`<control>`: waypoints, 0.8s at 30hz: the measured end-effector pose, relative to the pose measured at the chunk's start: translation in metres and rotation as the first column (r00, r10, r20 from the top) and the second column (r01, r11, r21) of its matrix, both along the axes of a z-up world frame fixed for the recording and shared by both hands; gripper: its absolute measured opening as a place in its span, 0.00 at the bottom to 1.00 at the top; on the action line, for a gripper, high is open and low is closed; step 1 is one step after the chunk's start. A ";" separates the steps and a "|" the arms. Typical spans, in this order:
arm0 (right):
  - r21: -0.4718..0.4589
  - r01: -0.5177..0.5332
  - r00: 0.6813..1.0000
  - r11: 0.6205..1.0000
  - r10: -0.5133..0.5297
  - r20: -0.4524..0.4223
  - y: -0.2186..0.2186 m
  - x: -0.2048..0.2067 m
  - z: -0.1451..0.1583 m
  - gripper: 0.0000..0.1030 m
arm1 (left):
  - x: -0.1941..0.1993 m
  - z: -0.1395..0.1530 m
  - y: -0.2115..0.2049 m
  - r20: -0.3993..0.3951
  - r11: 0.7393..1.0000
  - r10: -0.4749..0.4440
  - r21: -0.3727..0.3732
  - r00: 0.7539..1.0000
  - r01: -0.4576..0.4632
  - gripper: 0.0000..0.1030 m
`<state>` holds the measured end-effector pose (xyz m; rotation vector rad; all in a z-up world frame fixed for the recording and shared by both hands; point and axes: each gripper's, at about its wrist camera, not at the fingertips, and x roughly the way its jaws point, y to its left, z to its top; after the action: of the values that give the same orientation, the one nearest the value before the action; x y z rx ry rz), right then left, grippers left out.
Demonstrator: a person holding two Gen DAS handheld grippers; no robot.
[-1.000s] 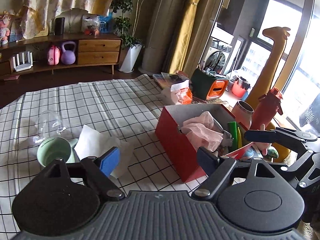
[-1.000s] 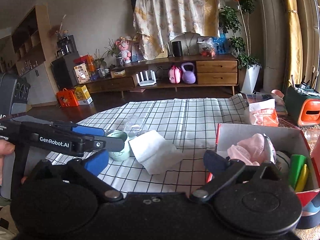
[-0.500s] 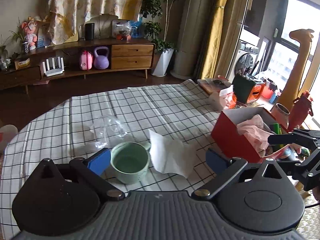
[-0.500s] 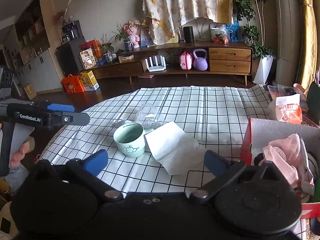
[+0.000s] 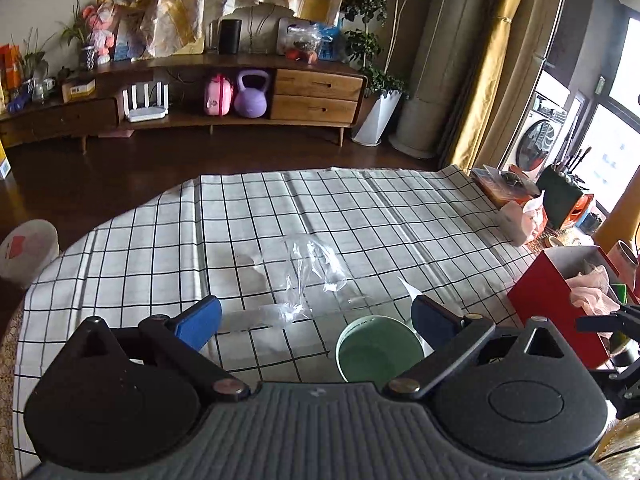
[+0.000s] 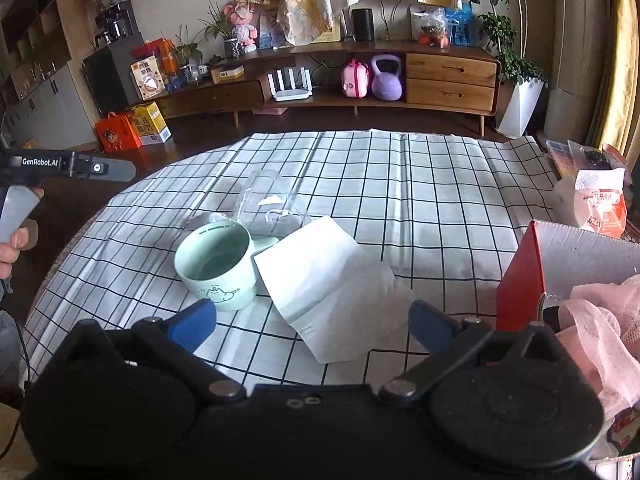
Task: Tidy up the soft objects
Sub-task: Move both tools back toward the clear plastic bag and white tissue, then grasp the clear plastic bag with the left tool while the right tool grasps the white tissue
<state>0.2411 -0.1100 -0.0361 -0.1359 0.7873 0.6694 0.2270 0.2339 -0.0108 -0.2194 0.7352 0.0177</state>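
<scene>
A white soft paper sheet (image 6: 320, 284) lies crumpled on the checked tablecloth (image 6: 440, 184), right in front of my right gripper (image 6: 311, 320), which is open and empty. A clear plastic bag (image 5: 312, 276) lies just beyond my left gripper (image 5: 316, 320), whose jaws stand wide apart with nothing between them. A mint green mug (image 5: 378, 354) sits close under its right finger. The red box (image 6: 520, 276) at the right holds pink cloth (image 6: 600, 320). In the right wrist view the left gripper (image 6: 80, 166) hangs at the far left, over the table's edge.
A mug (image 6: 216, 264) stands left of the paper, touching it. The plastic bag (image 6: 268, 204) lies behind the mug. An orange and white packet (image 6: 600, 204) sits at the table's right edge. A low wooden sideboard (image 6: 400, 80) stands across the dark floor.
Both views have swung left, away from the red box and toward the mug, paper and plastic bag. The left gripper's jaws have spread a little wider.
</scene>
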 end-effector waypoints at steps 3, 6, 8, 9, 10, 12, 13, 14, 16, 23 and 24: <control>-0.028 0.012 1.000 1.000 -0.013 -0.016 0.009 0.016 -0.015 0.99 | 0.024 -0.021 0.003 -0.032 1.000 0.008 -0.012 0.999 -0.009 0.99; -0.049 0.021 0.999 0.999 -0.022 -0.030 0.016 0.030 -0.029 0.99 | 0.047 -0.038 0.002 -0.051 1.000 0.005 -0.016 0.999 -0.006 0.99; -0.061 0.023 0.999 0.998 -0.026 -0.037 0.021 0.040 -0.036 0.99 | 0.060 -0.049 0.002 -0.066 1.000 0.011 -0.011 0.998 -0.012 0.99; -0.063 0.025 0.999 0.998 -0.028 -0.041 0.022 0.045 -0.040 0.98 | 0.066 -0.055 0.004 -0.073 1.000 0.017 -0.011 0.997 -0.018 0.99; -0.064 0.028 0.998 0.998 -0.031 -0.046 0.023 0.049 -0.044 0.98 | 0.072 -0.061 0.006 -0.079 1.000 0.021 -0.012 0.997 -0.022 0.99; -0.067 0.038 0.998 0.997 -0.042 -0.056 0.026 0.058 -0.051 0.97 | 0.083 -0.073 0.010 -0.099 0.999 0.038 -0.016 0.994 -0.039 0.99; -0.065 0.043 0.997 0.997 -0.046 -0.060 0.026 0.062 -0.054 0.97 | 0.089 -0.079 0.013 -0.111 0.999 0.045 -0.025 0.993 -0.048 0.99; -0.063 0.044 0.997 0.997 -0.049 -0.066 0.028 0.067 -0.057 0.96 | 0.093 -0.085 0.016 -0.125 0.998 0.045 -0.037 0.991 -0.050 0.99; -0.061 0.050 0.996 0.997 -0.054 -0.072 0.030 0.073 -0.062 0.96 | 0.100 -0.097 0.019 -0.149 0.998 0.041 -0.046 0.988 -0.049 0.99; -0.076 0.044 0.994 0.996 -0.051 -0.092 0.039 0.091 -0.079 0.95 | 0.105 -0.124 0.023 -0.182 0.999 0.046 0.010 0.982 -0.045 0.99; -0.082 0.045 0.994 0.996 -0.053 -0.093 0.040 0.093 -0.082 0.95 | 0.106 -0.126 0.024 -0.183 0.999 0.046 0.018 0.982 -0.044 0.99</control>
<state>0.3339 -0.0695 -0.1177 -0.1579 0.9070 0.6013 0.3326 0.2574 -0.1369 -0.2232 0.9135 0.0871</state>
